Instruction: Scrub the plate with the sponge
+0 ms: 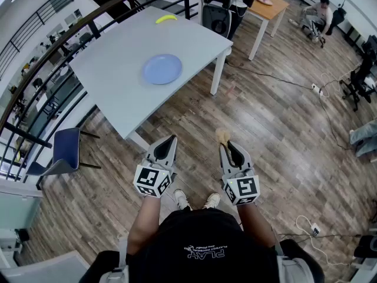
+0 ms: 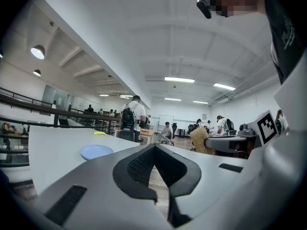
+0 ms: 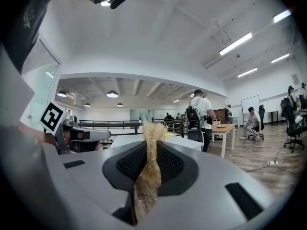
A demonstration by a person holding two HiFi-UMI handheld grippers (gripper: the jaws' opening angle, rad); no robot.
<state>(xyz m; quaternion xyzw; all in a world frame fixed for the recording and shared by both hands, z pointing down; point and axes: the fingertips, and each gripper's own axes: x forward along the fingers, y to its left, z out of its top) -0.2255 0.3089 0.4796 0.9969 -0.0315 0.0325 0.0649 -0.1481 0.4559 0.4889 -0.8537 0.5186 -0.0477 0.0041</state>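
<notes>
Wooden floor [image 1: 277,128] lies below; a round pale-blue plate [image 1: 162,69] sits on the white table [image 1: 112,69]; the left gripper [image 1: 172,139] has its fingers clenched, empty; the right gripper [image 1: 225,147] fingers grasp a tan fibrous sponge [image 1: 222,135].

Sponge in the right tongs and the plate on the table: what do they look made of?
The tan frayed sponge looks like coarse plant fibre, loofah-like: matte, straw-coloured strands splay at its tip. The round pale blue plate looks like plastic or glazed ceramic: smooth, even colour, no pattern. Which of the two I cannot tell from here.
</notes>
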